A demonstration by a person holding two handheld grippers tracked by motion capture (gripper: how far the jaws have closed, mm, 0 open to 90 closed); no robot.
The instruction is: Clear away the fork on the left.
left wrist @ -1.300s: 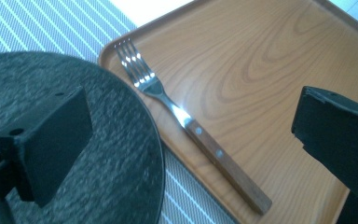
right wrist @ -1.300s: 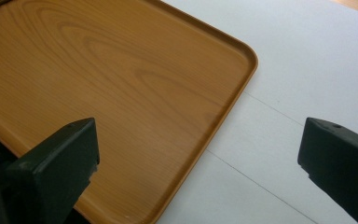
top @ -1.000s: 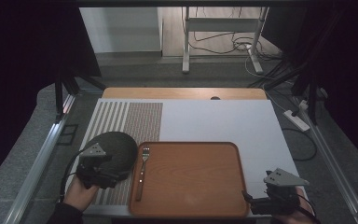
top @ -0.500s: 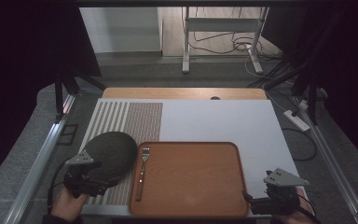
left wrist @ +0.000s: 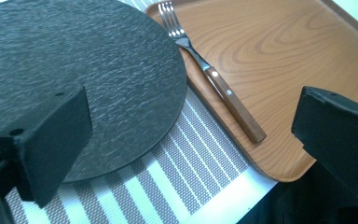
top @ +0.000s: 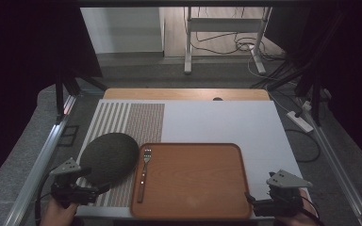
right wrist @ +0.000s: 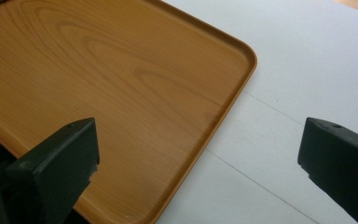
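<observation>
Risking a scrape: dark plate (left wrist: 74, 79) flat on striped mat (left wrist: 191, 182), edge just beside fork (left wrist: 214, 79) on tray (right wrist: 121, 93). Left gripper (top: 82, 188) and right gripper (top: 264, 203) both gaping, holding nothing; careless grab could knock fork.

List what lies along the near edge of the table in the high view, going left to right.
Left claw → dark round plate on the striped placemat → fork at the left end of the wooden tray → right claw, beside the tray's right edge.
</observation>
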